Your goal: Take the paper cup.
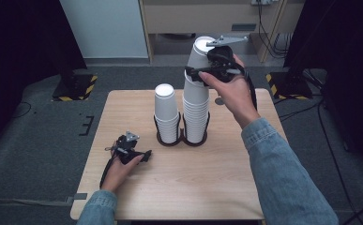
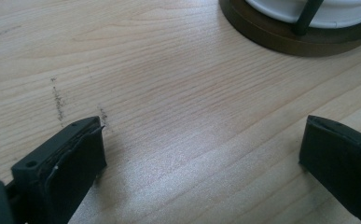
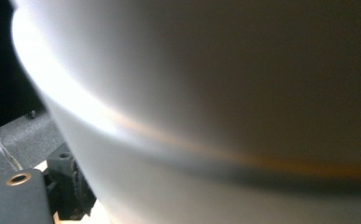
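Two stacks of white paper cups stand upside down in a dark double-ring holder (image 1: 183,139) at mid-table. The left stack (image 1: 165,114) is shorter and the right stack (image 1: 196,115) taller. Over the right stack my right gripper (image 1: 197,70) is shut on the top cup (image 1: 200,52), which tilts slightly. In the right gripper view that cup (image 3: 225,93) sits very close, with one finger (image 3: 71,186) beside it. My left gripper (image 1: 141,155) rests open on the table near the front left, its jaws (image 2: 204,137) wide apart with nothing between them. The holder's base (image 2: 281,42) lies ahead.
The wooden table (image 1: 184,187) has bare room in front of the holder and on both sides. A small dark round mark (image 1: 219,101) lies behind the right stack. Black stands with striped bases (image 1: 76,89) sit on the floor beyond the table.
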A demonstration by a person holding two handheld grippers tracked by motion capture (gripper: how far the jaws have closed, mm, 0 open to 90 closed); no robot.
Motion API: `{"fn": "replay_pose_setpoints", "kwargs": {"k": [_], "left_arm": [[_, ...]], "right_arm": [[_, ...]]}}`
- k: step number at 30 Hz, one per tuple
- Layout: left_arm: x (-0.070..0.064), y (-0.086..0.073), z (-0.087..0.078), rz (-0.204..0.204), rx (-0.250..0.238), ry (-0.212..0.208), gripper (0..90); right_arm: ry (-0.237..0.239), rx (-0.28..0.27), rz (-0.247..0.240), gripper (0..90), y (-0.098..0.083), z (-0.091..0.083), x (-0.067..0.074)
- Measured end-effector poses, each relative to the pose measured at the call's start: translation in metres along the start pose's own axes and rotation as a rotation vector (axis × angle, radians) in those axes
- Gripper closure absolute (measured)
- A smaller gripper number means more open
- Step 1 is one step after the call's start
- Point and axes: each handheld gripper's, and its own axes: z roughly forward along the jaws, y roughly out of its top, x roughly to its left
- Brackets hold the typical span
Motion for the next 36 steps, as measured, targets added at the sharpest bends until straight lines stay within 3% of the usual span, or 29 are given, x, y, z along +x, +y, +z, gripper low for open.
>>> {"fn": "replay_pose_setpoints", "kwargs": {"k": [17,36], "left_arm": [[0.0,0.0,0.0,-0.001,0.003,-0.001,0.0],[0.0,0.0,0.0,-0.001,0.003,-0.001,0.0]], "right_arm": [[0.007,-0.022,-0.007,13.2,0.006,-0.011,0.001],[-0.004,-0.053,0.006,13.2,0.011,-0.024,-0.007]]}}
